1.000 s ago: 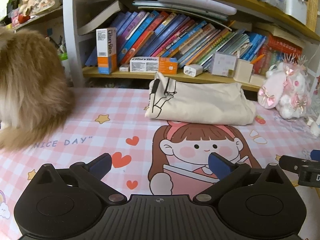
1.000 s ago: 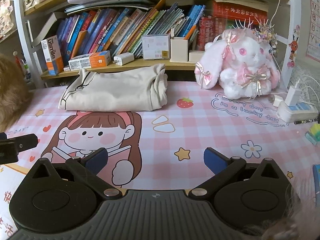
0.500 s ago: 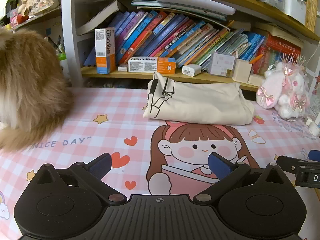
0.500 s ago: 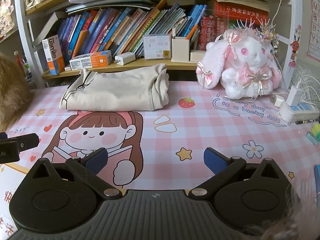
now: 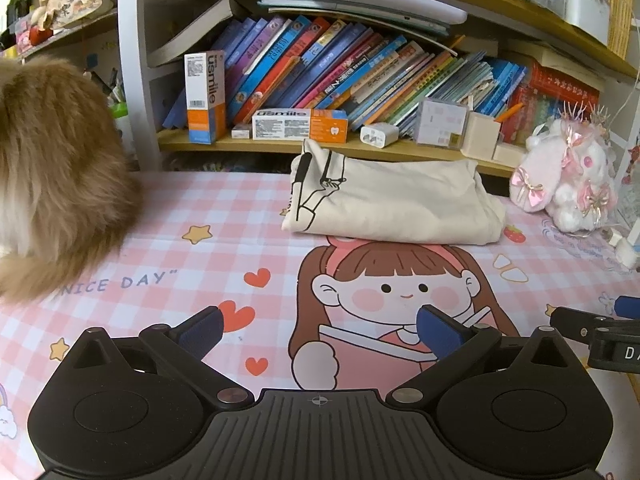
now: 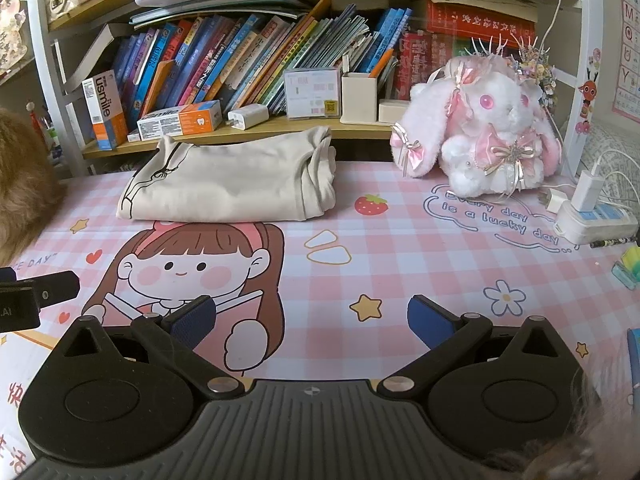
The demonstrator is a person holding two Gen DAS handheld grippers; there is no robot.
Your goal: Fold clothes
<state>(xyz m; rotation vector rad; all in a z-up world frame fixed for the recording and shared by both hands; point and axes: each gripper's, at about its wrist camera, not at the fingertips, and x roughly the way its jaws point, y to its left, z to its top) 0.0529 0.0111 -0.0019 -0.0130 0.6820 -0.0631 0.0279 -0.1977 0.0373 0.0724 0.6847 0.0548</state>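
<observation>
left gripper (image 5: 320,326): fingers spread wide, nothing between them, hovering low over the cartoon girl print on the mat; its tip also pokes in at the left edge of the right wrist view
right gripper (image 6: 312,316): released, wide gap, empty, above the mat near the yellow star print; a black part of it shows at the right edge of the left wrist view
cream garment (image 5: 394,204): folded into a flat rectangular bundle, black line drawing at its left end, thicker rolled layers at its right end; lies on the mat at the back, just in front of the shelf, just above the girl print's headband; well apart from both grippers
desk mat (image 6: 400,248): pink checked, hearts, stars, strawberry, "nice day" text
bookshelf (image 5: 360,148): behind the garment, row of leaning books, usmile boxes, white charger, pen holder
plush rabbit (image 6: 484,128): pink and white with bows, on the mat right of the garment, not touching it
furry animal (image 5: 52,176): tan fur at the left edge, on the mat; cannot tell more
power strip (image 6: 592,220): white, far right of mat, plug and cable in it
</observation>
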